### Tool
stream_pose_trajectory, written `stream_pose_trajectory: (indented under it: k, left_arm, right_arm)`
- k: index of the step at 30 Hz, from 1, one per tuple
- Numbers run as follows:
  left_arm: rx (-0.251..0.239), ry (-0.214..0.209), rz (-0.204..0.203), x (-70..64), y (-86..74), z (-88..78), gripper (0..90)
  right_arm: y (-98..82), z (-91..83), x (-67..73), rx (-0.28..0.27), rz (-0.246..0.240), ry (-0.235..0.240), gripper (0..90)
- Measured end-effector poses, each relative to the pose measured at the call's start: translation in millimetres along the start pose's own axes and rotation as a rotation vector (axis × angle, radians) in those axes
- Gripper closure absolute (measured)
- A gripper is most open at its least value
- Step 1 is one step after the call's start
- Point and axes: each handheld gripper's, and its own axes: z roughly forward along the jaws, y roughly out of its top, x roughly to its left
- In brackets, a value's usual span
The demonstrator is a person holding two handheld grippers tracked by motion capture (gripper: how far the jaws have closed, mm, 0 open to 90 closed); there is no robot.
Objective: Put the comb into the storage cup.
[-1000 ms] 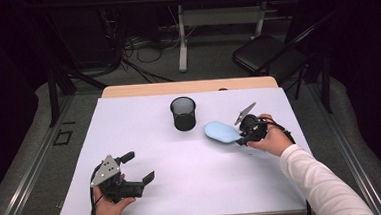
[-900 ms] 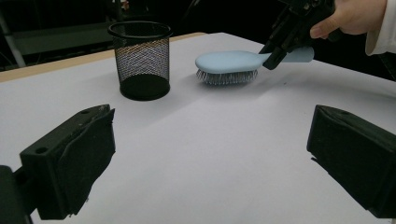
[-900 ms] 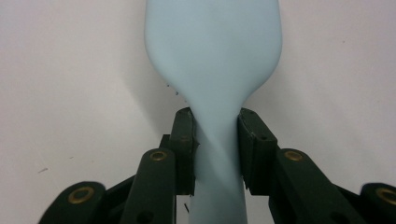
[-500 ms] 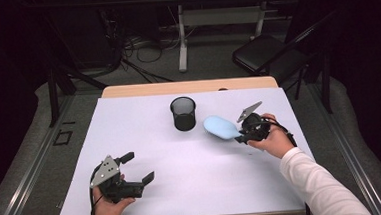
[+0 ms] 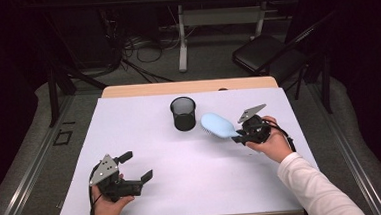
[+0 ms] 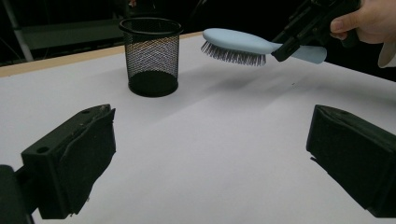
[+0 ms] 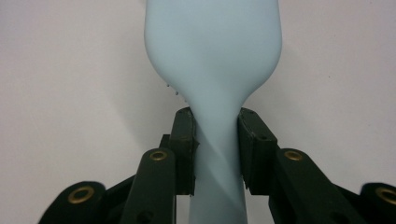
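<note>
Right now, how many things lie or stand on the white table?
1: the black mesh cup stands near the far edge. The blue hairbrush is in the air, held by the right claw.

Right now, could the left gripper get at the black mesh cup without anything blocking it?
Probably yes: the left gripper is open and holds nothing, and bare table lies between it and the mesh cup. The hairbrush hangs off to the cup's side.

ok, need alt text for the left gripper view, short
A light blue hairbrush, bristles down, is held by its handle in the right gripper above a white table, just right of a black mesh cup. The left gripper is open and empty, its black fingers in the foreground.
</note>
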Motion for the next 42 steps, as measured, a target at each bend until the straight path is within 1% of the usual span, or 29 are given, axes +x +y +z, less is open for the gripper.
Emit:
stream_pose_trajectory:
  k: [2, 6, 8, 12, 14, 18, 20, 22, 25, 26, 27, 31, 37, 38, 42]
  left_arm:
    - [0.002, 0.007, 0.004, -0.3, 0.4, 0.5, 1.5]
    - [0.005, 0.004, 0.001, -0.2, 0.3, 1.4, 1.5]
    - [-0.001, -0.003, -0.006, -0.4, 0.6, 1.5, 1.5]
    - [-0.005, -0.015, 0.001, -2.4, 1.7, 2.2, 1.6]
    - [0.001, -0.019, 0.008, -2.7, 1.6, 3.2, 1.6]
    - [0.003, -0.021, -0.003, -2.4, 1.4, 5.5, 1.6]
    - [0.011, -0.026, 0.0, -1.9, 1.7, 7.1, 1.6]
    - [0.008, -0.032, 0.0, -1.7, 1.7, 9.2, 1.6]
    - [0.018, -0.029, -0.002, -1.3, 2.0, 10.2, 1.6]
    - [0.018, -0.022, -0.003, -1.5, 1.8, 10.7, 1.6]
    - [0.021, -0.028, -0.001, -0.9, 1.8, 11.0, 1.6]
    - [0.027, -0.024, 0.0, -0.6, 1.3, 12.0, 1.6]
    - [0.015, -0.017, -0.001, -1.2, 1.2, 10.6, 1.6]
    - [0.018, -0.022, -0.002, -0.7, 1.4, 10.5, 1.6]
    - [0.021, -0.021, -0.009, -0.9, 1.4, 11.4, 1.6]
  right_arm:
    - [0.0, -0.5, 1.6, -0.011, 0.0, -0.002, 69.8]
    - [0.1, -1.4, 4.7, -0.037, 0.008, -0.003, 69.8]
    - [0.1, -2.3, 6.0, -0.053, 0.013, -0.003, 69.8]
    - [-1.2, -6.2, 8.7, -0.084, 0.023, -0.01, 69.8]
    - [-2.8, -8.4, 9.2, -0.112, 0.034, -0.001, 69.8]
    - [-6.5, -11.8, 11.5, -0.161, 0.058, -0.005, 69.8]
    - [-8.2, -13.6, 12.1, -0.177, 0.07, -0.005, 69.8]
    - [-9.4, -15.3, 11.9, -0.187, 0.074, -0.009, 69.8]
    - [-9.7, -17.3, 11.0, -0.213, 0.086, -0.012, 69.8]
    - [-9.5, -18.0, 10.4, -0.224, 0.093, -0.01, 69.8]
    - [-9.0, -18.9, 9.9, -0.234, 0.097, -0.009, 69.8]
    - [-6.7, -22.2, 8.7, -0.273, 0.105, -0.002, 69.8]
    - [-1.4, -21.6, 11.0, -0.296, 0.101, 0.007, 69.8]
    - [-0.1, -21.6, 11.6, -0.299, 0.099, 0.006, 69.8]
    - [7.0, -22.1, 15.7, -0.335, 0.1, 0.017, 69.8]
